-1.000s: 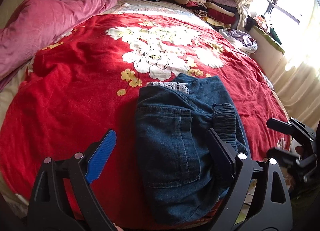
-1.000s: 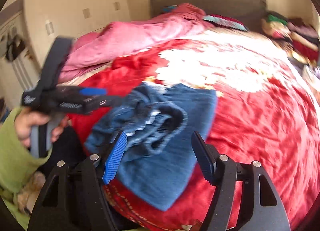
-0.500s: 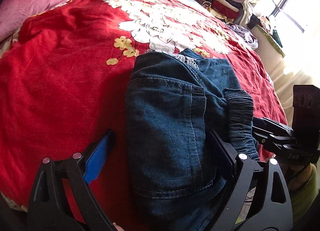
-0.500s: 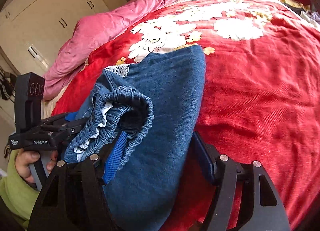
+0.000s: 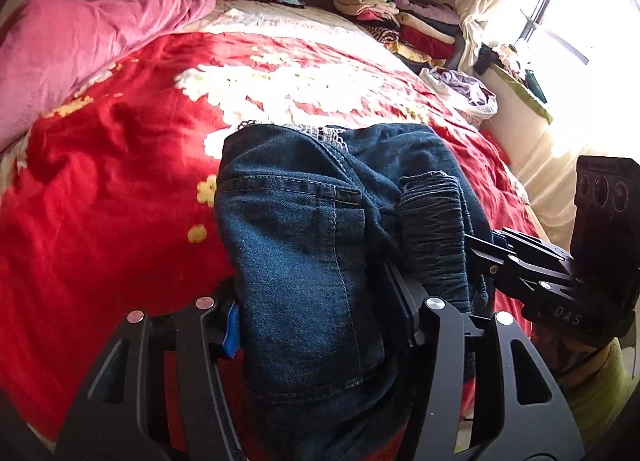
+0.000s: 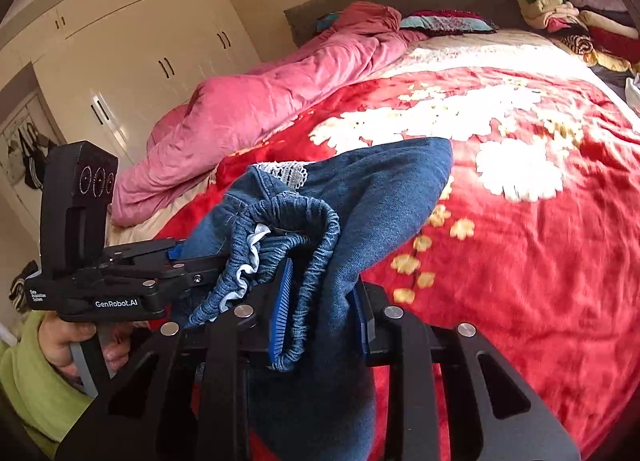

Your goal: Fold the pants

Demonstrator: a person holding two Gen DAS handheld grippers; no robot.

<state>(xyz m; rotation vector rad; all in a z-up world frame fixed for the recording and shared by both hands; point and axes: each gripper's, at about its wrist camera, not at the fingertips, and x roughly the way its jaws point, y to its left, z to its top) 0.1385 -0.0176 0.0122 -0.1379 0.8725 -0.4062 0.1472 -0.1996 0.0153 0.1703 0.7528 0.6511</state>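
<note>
Dark blue denim pants [image 5: 312,245], folded into a thick bundle, lie at the near edge of the red flowered blanket [image 5: 100,201]. My left gripper [image 5: 316,313] has the pocket side of the bundle between its jaws. The jaws are closing and the pads press the denim. My right gripper [image 6: 322,317] is closing on the elastic waistband [image 6: 296,213] and the layer beside it, and the cloth is pinched between its pads. The near end of the pants [image 6: 360,197] is raised off the blanket. Each gripper appears in the other's view, the left gripper [image 6: 192,265] and the right gripper [image 5: 492,253].
A pink quilt [image 5: 80,33] is bunched along the bed's left side. A pile of folded clothes [image 5: 400,17] sits at the far right corner near a bright window [image 5: 568,1]. A cream wardrobe [image 6: 132,53] stands left of the bed. A green sleeve [image 6: 36,381] is low on the left.
Both grippers moved in over the folded pants and their jaws closed onto the denim. The near end of the bundle has lifted off the blanket.
</note>
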